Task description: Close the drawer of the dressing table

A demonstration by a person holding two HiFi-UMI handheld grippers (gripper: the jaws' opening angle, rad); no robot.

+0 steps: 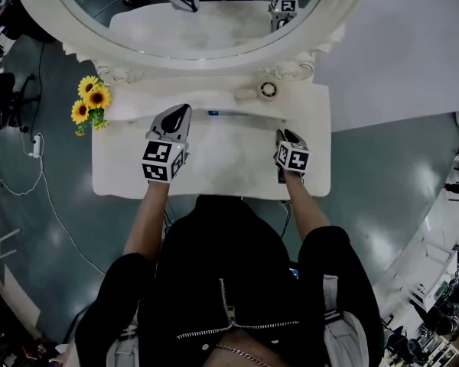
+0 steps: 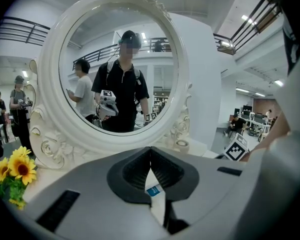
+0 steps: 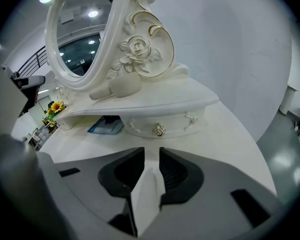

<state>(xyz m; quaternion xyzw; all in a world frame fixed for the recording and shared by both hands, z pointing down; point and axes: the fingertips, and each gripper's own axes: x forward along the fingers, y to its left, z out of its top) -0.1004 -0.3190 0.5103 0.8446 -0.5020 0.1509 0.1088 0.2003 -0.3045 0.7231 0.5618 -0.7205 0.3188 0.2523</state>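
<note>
The approach is in hand: both grippers hang over the white counter (image 1: pixel 214 170) of the dressing table, short of the raised shelf under the mirror (image 1: pixel 191 29), and nothing is pressing on the drawer yet.

The drawer (image 3: pixel 165 123) sits in the middle of the right gripper view, under the shelf's overhang, with its curved front and small rose-shaped knob (image 3: pixel 159 129) facing the camera. It seems to stand out a little from the shelf, with a dark gap and a blue card (image 3: pixel 104 126) just to its left, though how far out it is I cannot say for sure.

The right gripper (image 3: pixel 152 156), at the right of the head view, has its jaws a narrow way apart with nothing between them, and it points down towards the drawer front, near it but not touching. The left gripper (image 2: pixel 150 151), left of centre in the head view, has its jaws closed tip to tip on nothing and faces the mirror. Sunflowers (image 1: pixel 90 102) stand at the counter's left edge, well clear.

The next move probably calls for the right gripper to meet the drawer front near the knob and push it straight back under the shelf, square on so it does not jam
</note>
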